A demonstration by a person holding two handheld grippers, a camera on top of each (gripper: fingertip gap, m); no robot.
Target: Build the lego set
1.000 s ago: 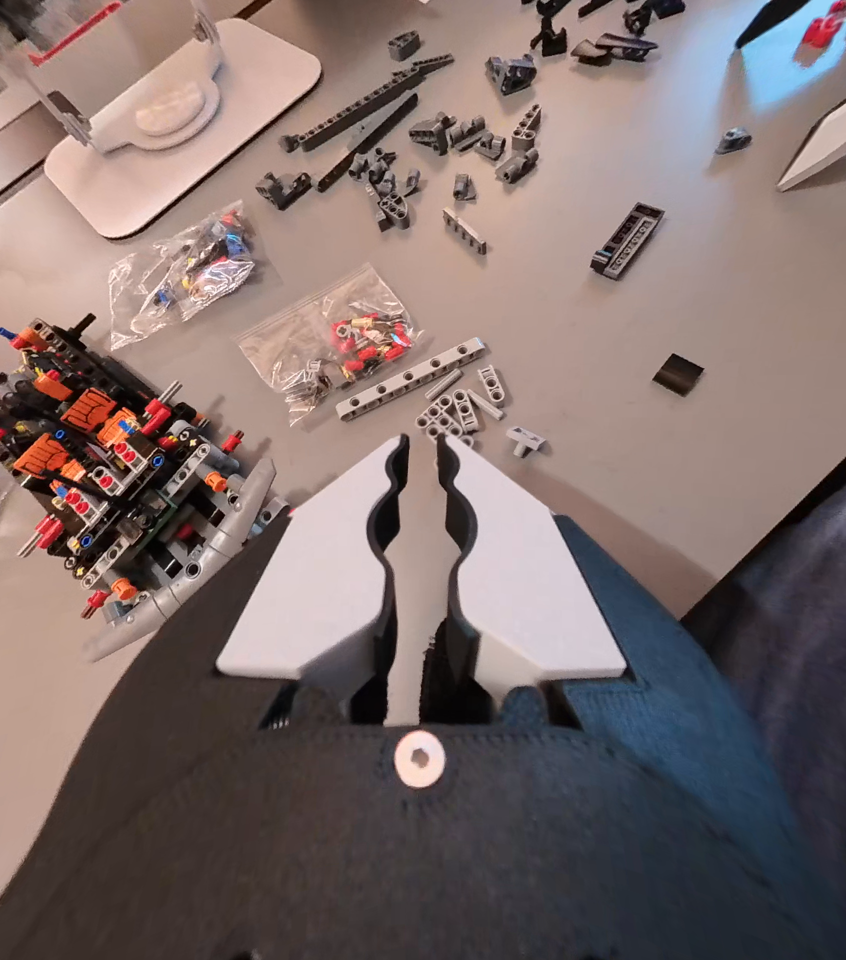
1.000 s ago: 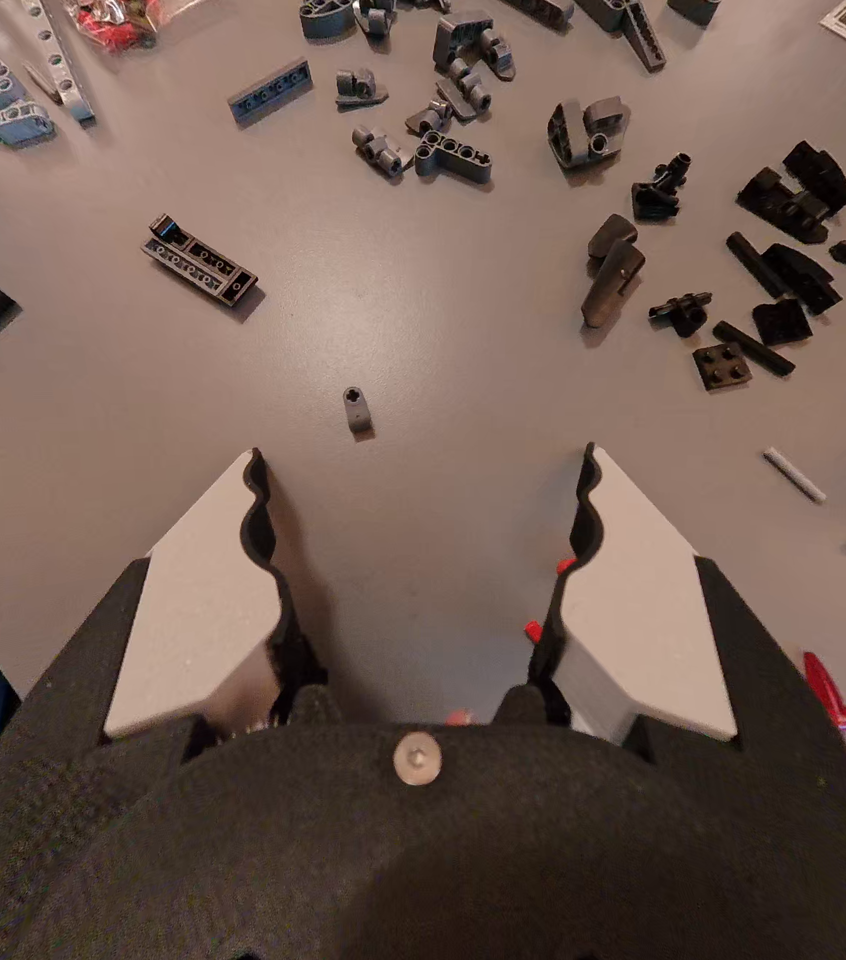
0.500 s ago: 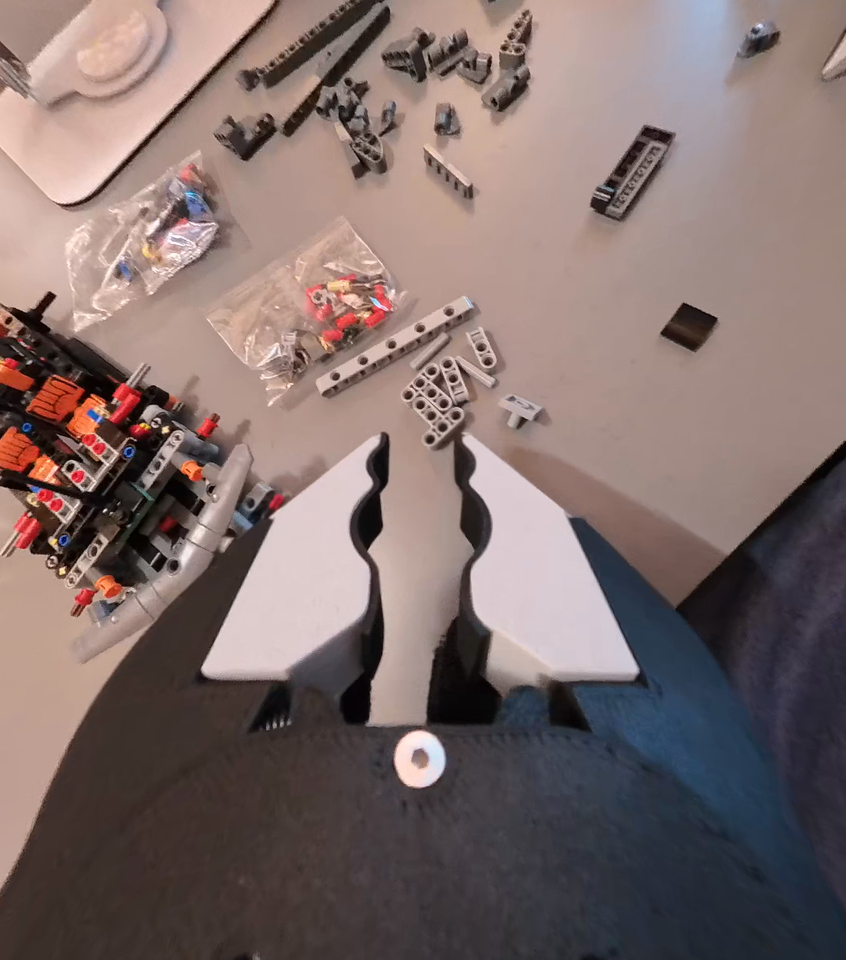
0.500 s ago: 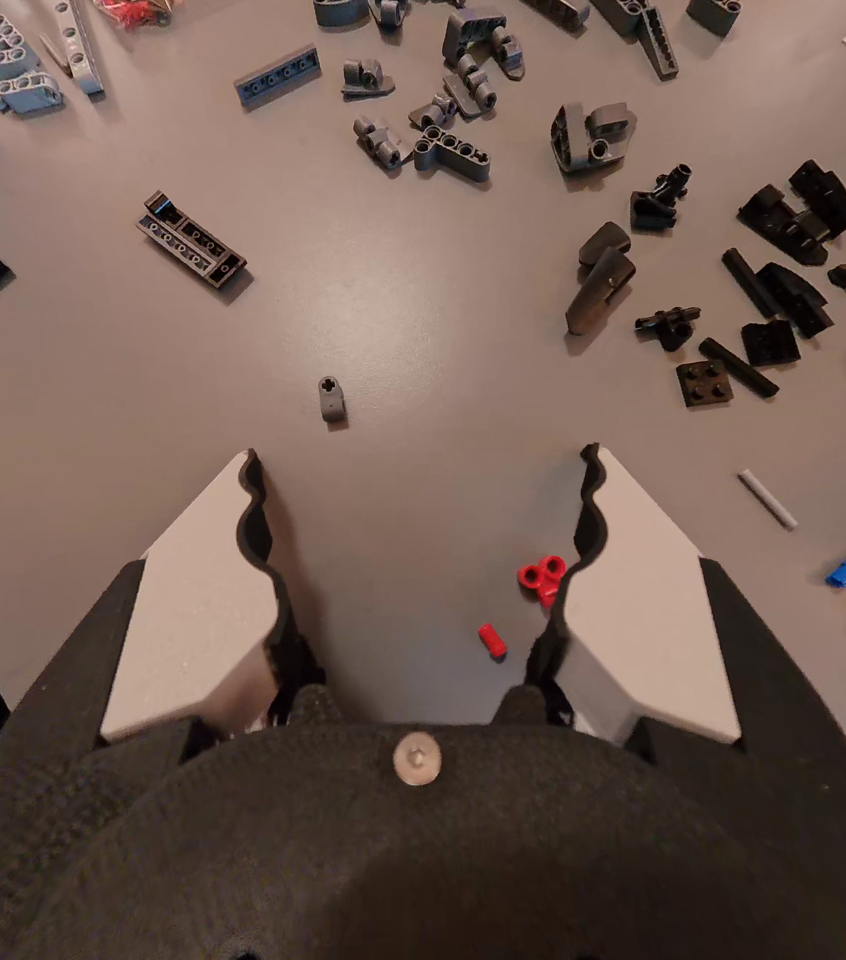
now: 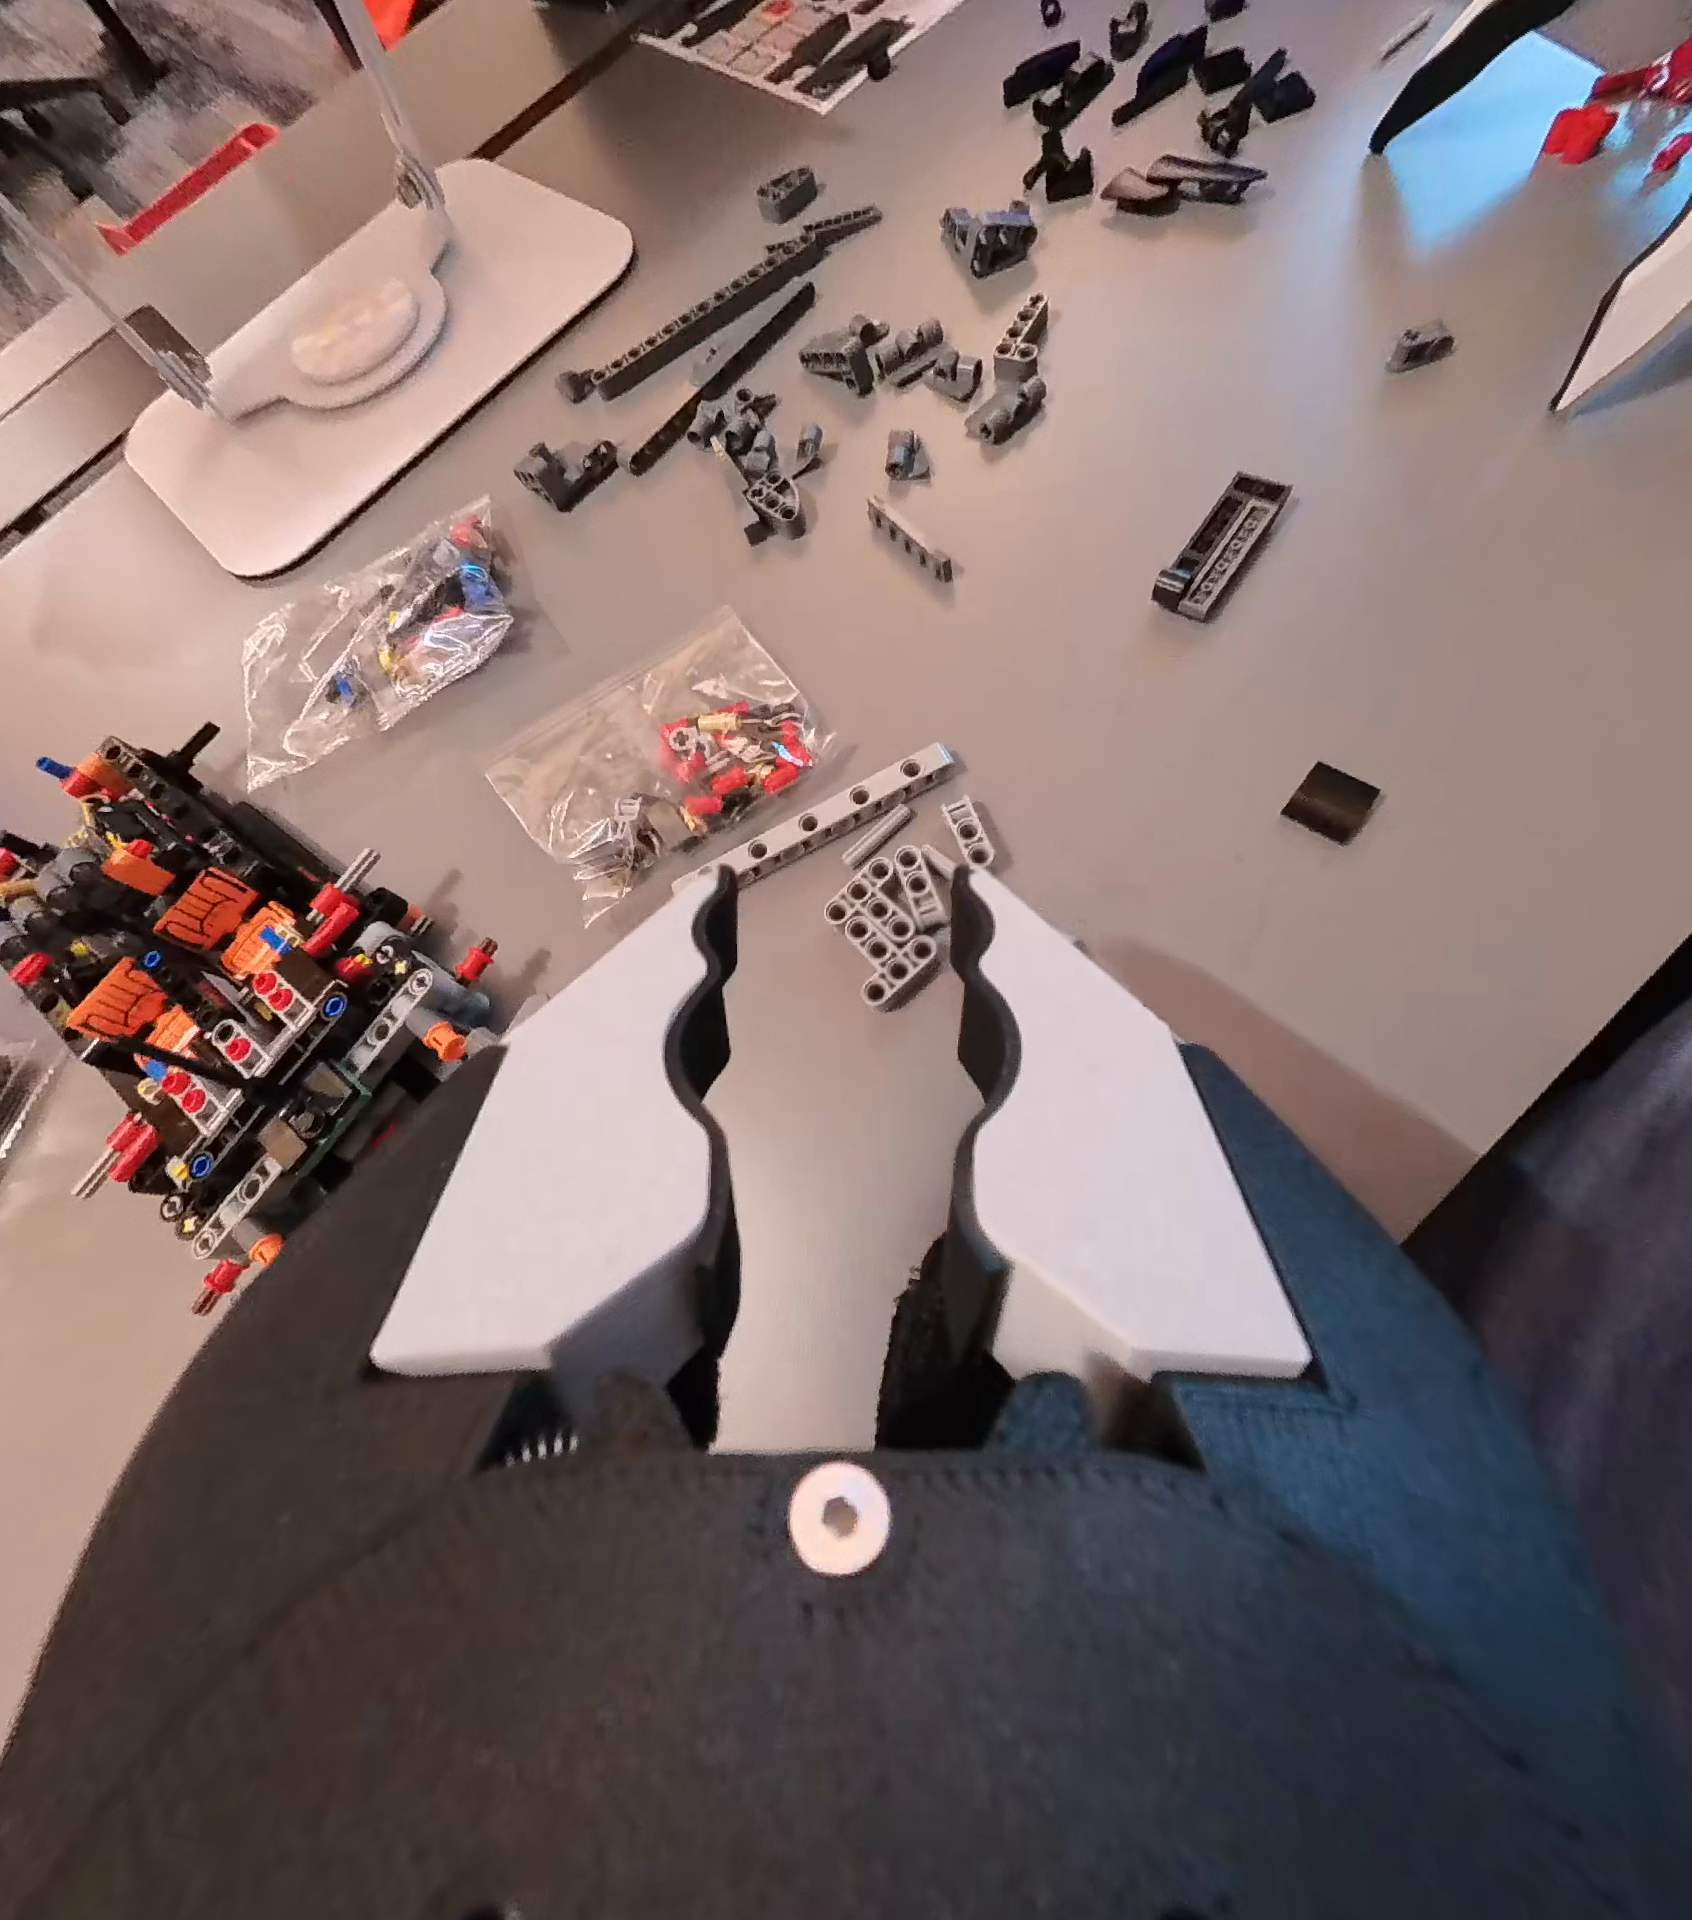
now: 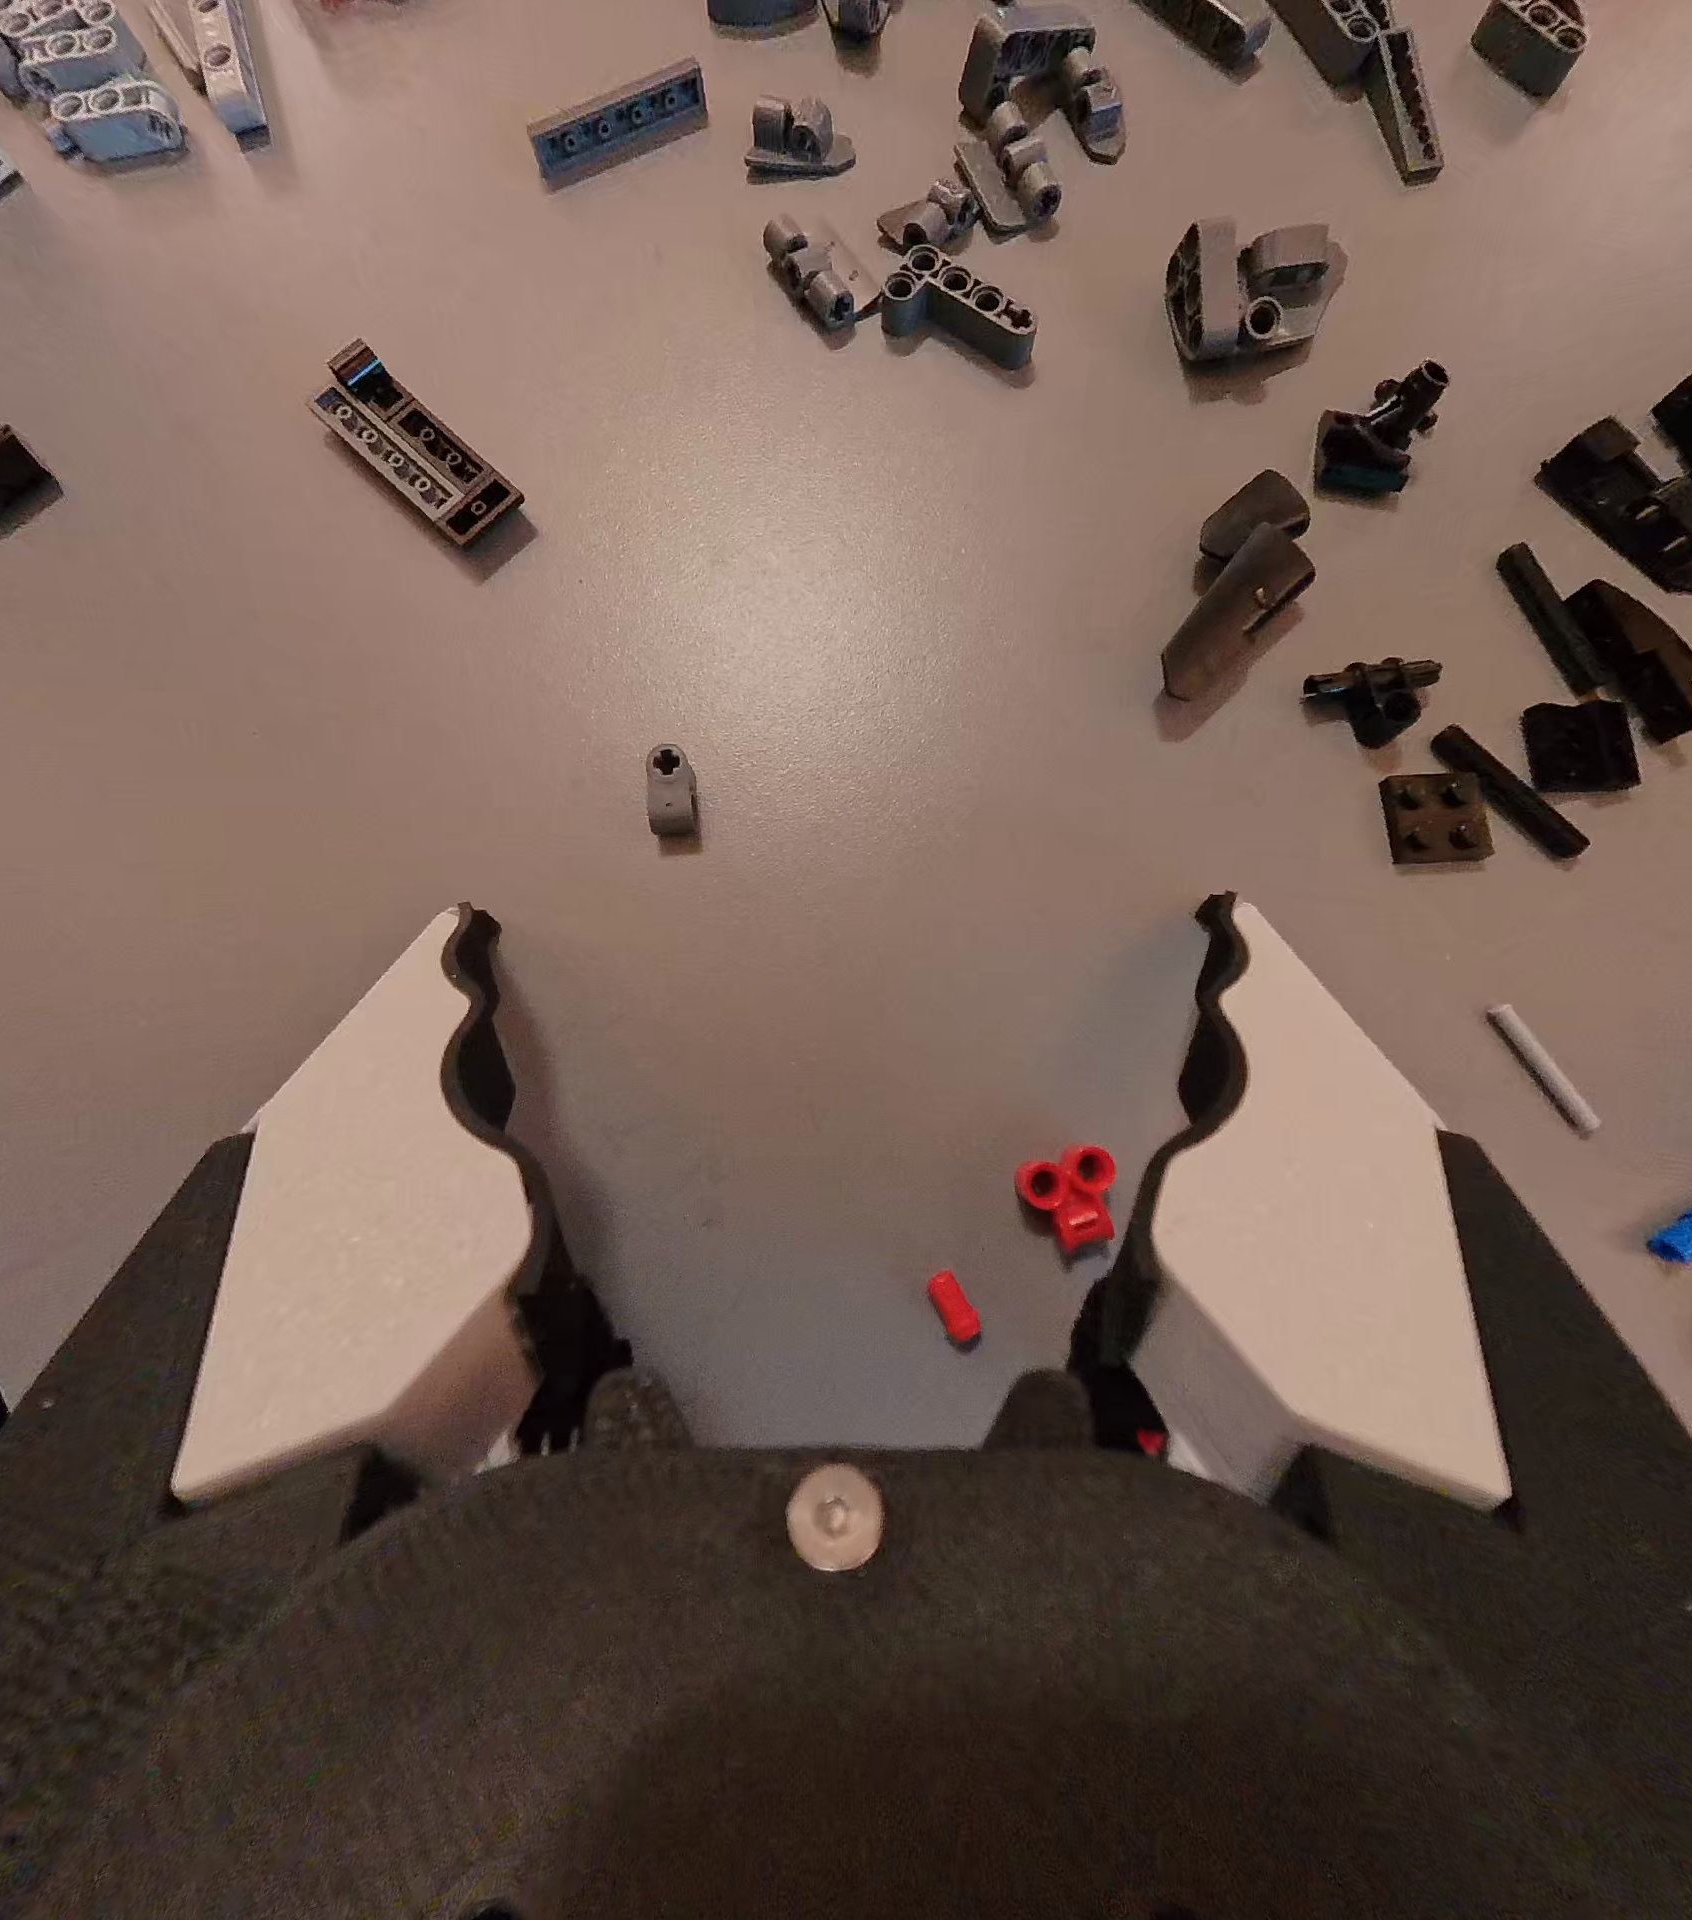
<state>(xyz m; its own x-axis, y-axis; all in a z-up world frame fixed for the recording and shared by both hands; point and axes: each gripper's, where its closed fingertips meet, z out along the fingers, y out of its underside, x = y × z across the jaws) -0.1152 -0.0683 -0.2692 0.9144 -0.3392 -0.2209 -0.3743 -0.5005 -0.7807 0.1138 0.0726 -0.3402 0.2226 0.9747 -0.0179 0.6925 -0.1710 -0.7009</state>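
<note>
In the left wrist view, the half-built model (image 5: 198, 997) of black, grey, orange and red parts stands on the grey table at the left. My left gripper (image 5: 837, 883) is open and empty, above a cluster of small light grey beams (image 5: 889, 925) beside a long light grey beam (image 5: 852, 805). In the right wrist view, my right gripper (image 6: 847, 909) is wide open and empty above the table. A small grey connector (image 6: 670, 790) lies just ahead of it. A red connector (image 6: 1070, 1195) and a small red pin (image 6: 954, 1307) lie between its fingers.
Two clear bags of small parts (image 5: 676, 769) (image 5: 395, 634) lie near the model. Dark grey and black pieces (image 5: 821, 384) (image 6: 1600, 623) are scattered across the table. A white stand base (image 5: 374, 353) is at the back left. The table edge (image 5: 1548, 1070) runs along the right, by a person's clothed leg.
My left gripper has opened from nearly shut and moved over the light grey beams. My right gripper pulled back slightly, bringing the red connector and pin into view between its fingers.
</note>
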